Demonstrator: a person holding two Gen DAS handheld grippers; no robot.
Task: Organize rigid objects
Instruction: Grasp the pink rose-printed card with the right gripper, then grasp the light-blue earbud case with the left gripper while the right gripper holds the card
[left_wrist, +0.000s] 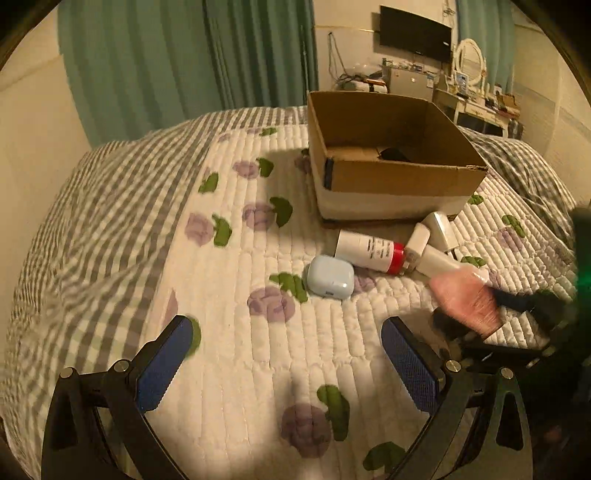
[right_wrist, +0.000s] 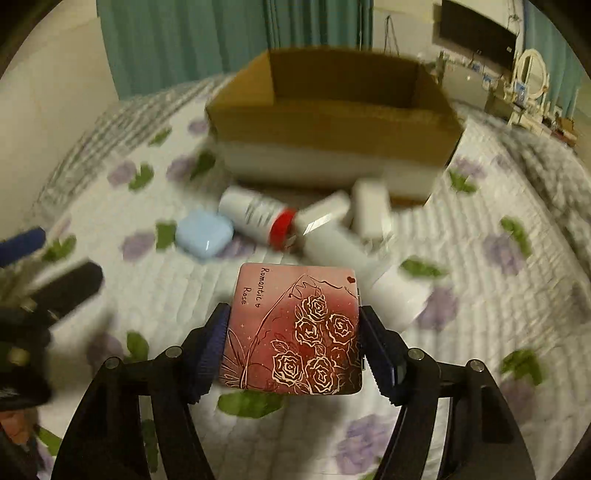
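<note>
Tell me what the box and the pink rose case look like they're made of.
Box: brown corrugated cardboard, matte, with raw cut edges and a white lower band. Pink rose case: probably glossy plastic or coated tin, judging by its sheen, rounded corners and shiny line print.

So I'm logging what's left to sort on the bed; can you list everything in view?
Cardboard box: one, brown with white lower band, far side of the quilt; something dark lies inside.
Tube: one, white with red cap, in front of the box.
Earbud case: one, pale blue, left of the tube.
White items: several, bunched right of the red cap; exact count unclear.
Rose case: one, pink-red with gold roses, between the right tongs.
Left tongs: open, blue pads, over the quilt.
Right tongs: pads against the rose case's sides.
</note>
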